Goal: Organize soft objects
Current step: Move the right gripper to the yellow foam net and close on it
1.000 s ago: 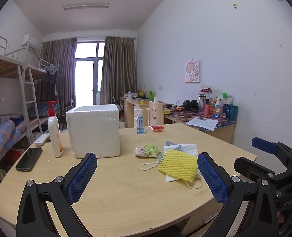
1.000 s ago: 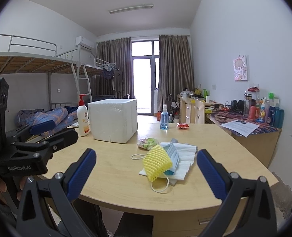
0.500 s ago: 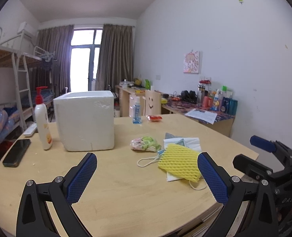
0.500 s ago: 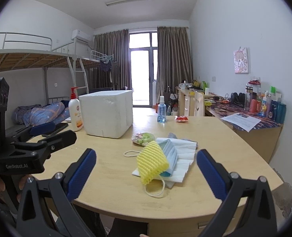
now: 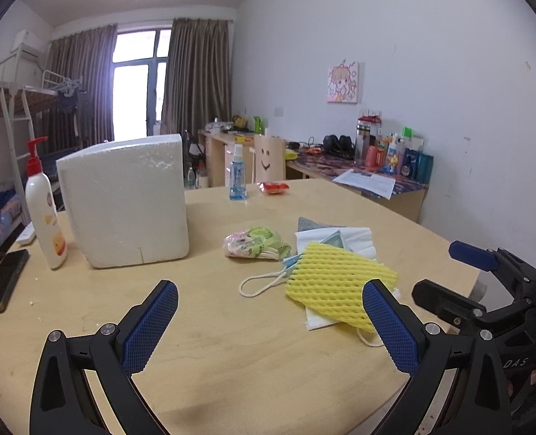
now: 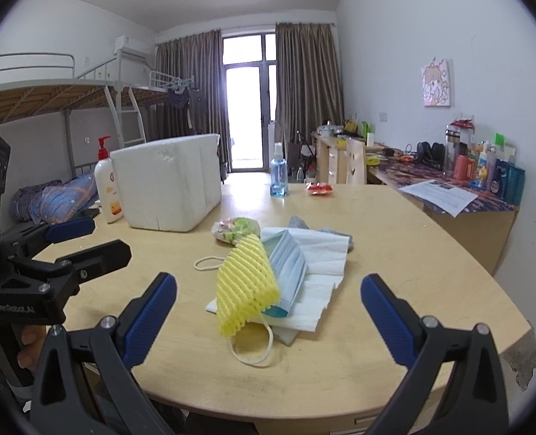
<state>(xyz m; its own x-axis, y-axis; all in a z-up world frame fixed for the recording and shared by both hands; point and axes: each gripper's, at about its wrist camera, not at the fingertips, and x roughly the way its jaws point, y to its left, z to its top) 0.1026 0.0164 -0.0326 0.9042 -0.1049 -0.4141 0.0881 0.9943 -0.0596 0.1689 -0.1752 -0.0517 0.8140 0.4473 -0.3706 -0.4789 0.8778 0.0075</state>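
Two hand-held grippers hover over a pale wooden table (image 5: 231,344) in a dormitory room, both with fingers spread wide and gripping nothing. Seen from its own camera, the left gripper (image 5: 269,320) has its blue-padded fingers (image 5: 148,322) low over bare tabletop, the right-hand pad overlapping the near edge of a yellow foam net (image 5: 336,282). That net lies just ahead and to the right of the fingers, on top of a blue face mask (image 6: 286,264) and a sheet of white tissue (image 6: 322,272); the mask's white ear loop (image 5: 257,282) trails out between the fingers, farther on. Beyond the pile sits a small flowered pouch (image 5: 257,243), touching or nearly touching the tissue's far side.

From the right wrist camera, the right gripper (image 6: 268,311) frames the same pile almost squarely between its open fingers, the net standing as a ridged hump with a second ear loop (image 6: 253,348) hanging toward the table's near edge. A grey cloth (image 6: 300,223) peeks out behind the tissue.

Ahead and left of both sets of fingers stands a white foam box (image 5: 123,199), with a lotion pump bottle (image 5: 45,210) beside it and a dark phone (image 5: 3,282) farther left. A blue spray bottle (image 5: 237,174) and a red snack packet (image 5: 275,187) rest toward the table's far side.
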